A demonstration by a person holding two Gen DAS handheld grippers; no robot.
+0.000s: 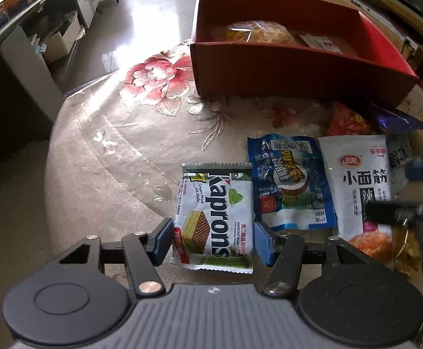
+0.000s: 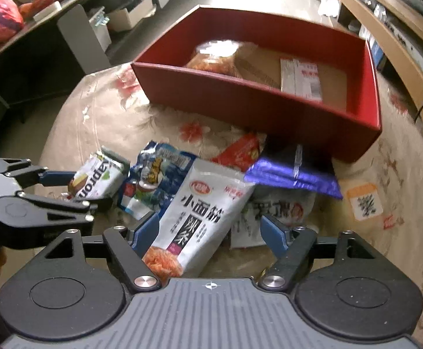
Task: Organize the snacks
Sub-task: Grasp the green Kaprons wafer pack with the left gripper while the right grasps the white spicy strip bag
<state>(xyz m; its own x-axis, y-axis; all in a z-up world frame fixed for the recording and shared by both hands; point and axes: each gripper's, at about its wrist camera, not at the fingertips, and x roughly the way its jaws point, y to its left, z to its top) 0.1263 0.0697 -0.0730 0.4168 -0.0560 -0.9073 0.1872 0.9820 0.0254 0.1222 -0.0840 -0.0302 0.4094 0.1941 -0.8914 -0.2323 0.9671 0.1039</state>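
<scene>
A white and green Kaprons wafer packet (image 1: 216, 218) lies on the table between the fingers of my left gripper (image 1: 213, 240), which is open and straddles its near end. The packet also shows in the right wrist view (image 2: 99, 179). A white spicy-strip bag (image 2: 195, 218) lies between the fingers of my right gripper (image 2: 211, 232), which is open around it. It also shows in the left wrist view (image 1: 360, 186). A blue packet (image 1: 290, 183) lies between the two. A red box (image 1: 298, 69) holding a few snacks stands behind.
A purple packet (image 2: 293, 174), a red packet (image 2: 240, 151) and a white packet (image 2: 272, 215) lie in front of the red box (image 2: 240, 101). The round table has a floral cloth (image 1: 153, 78). Desks and shelves stand beyond the table edge.
</scene>
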